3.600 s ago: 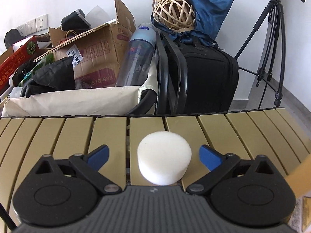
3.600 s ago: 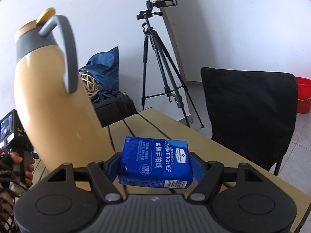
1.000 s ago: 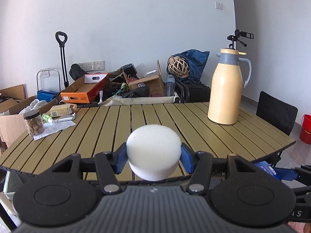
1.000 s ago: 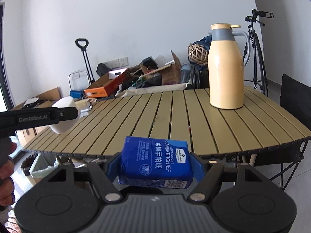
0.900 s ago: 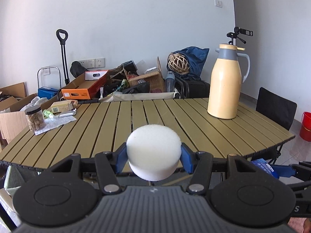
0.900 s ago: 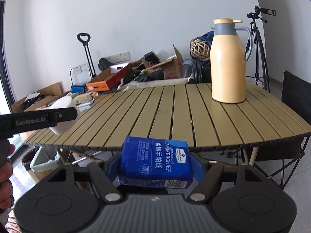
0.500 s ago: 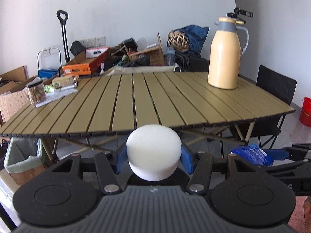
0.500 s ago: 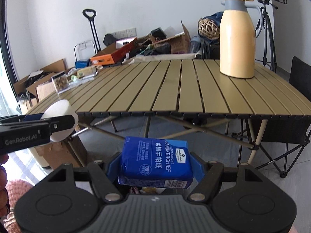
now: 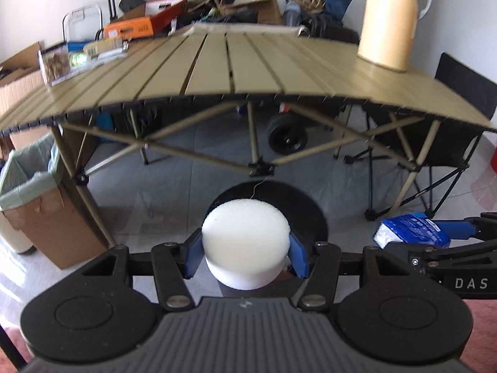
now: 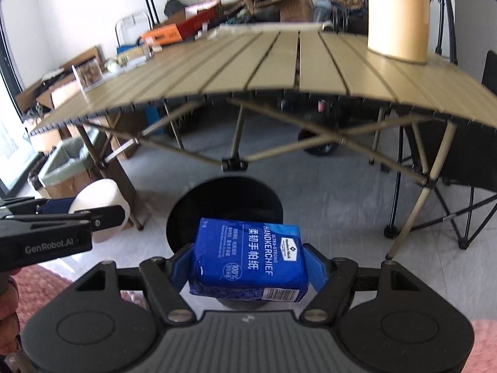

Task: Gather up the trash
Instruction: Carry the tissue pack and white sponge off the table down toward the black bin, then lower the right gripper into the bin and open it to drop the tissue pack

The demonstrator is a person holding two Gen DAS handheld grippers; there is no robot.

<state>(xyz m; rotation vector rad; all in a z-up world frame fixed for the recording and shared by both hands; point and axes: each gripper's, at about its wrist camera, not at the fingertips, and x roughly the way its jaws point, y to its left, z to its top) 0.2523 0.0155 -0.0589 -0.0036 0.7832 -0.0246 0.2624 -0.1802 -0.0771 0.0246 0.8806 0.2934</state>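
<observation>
My left gripper [image 9: 246,256] is shut on a white foam disc [image 9: 246,242] and holds it over a round black bin [image 9: 298,205] on the floor. My right gripper [image 10: 248,265] is shut on a blue handkerchief tissue pack [image 10: 248,258] and holds it above the same black bin [image 10: 223,205]. In the left wrist view the tissue pack [image 9: 410,230] shows at the right. In the right wrist view the foam disc [image 10: 99,200] shows at the left.
A slatted folding table [image 9: 248,65] stands just beyond the bin, with a tall yellow jug [image 9: 388,21] on its right part. A lined cardboard box [image 9: 34,205] stands on the floor at the left. A black folding chair [image 9: 456,118] is at the right.
Both grippers have dropped from table height and tilted down toward the floor. The black bin has come into view under them. Both still hold their objects.
</observation>
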